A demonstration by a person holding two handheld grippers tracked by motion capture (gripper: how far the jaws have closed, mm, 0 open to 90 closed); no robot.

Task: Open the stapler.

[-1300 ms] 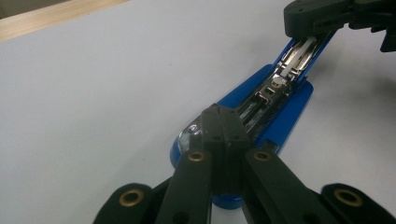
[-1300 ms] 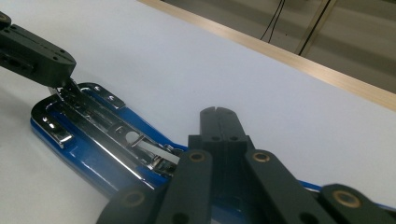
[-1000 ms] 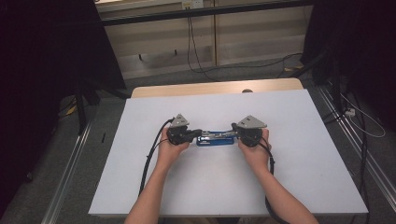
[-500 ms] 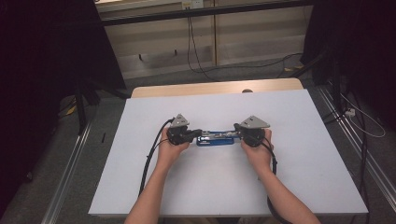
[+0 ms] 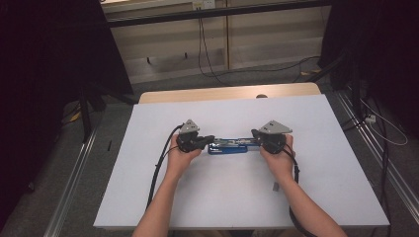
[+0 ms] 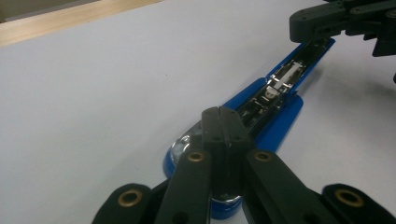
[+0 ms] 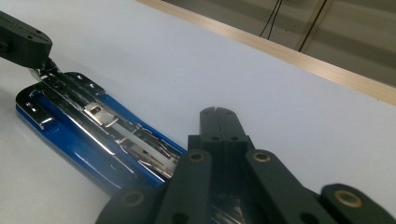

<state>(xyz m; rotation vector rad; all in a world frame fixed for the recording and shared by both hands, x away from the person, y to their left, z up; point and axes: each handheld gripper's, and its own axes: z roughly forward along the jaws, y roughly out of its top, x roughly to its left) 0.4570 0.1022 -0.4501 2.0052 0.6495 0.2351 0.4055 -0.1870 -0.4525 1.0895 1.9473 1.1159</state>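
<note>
Stapler (image 5: 231,145): blue, opened out flat, lying lengthwise across the middle of the white table top (image 5: 148,197); its metal staple channel faces up.
Hands: both forearms come in from the near edge of the table top, one to each end of the stapler; the left hand (image 5: 179,159) and the right hand (image 5: 277,160) each hold a gripper.
Left gripper (image 5: 210,139): at the stapler's left end, pointing along it toward the right gripper; jaws pressed together with nothing between them, the closed tips over the rounded blue end and the shiny metal there. Whether the tips touch the stapler cannot be told.
Right gripper (image 5: 254,134): at the stapler's right end, pointing back toward the left gripper; jaws likewise pressed together and holding nothing, the tips above the end of the metal channel.
Cables: a black cable (image 5: 158,168) trails from the left gripper back toward the near edge, left of the stapler.
Beyond the stapler: bare white top, then a wooden edge strip (image 5: 227,93) at the far side.
</note>
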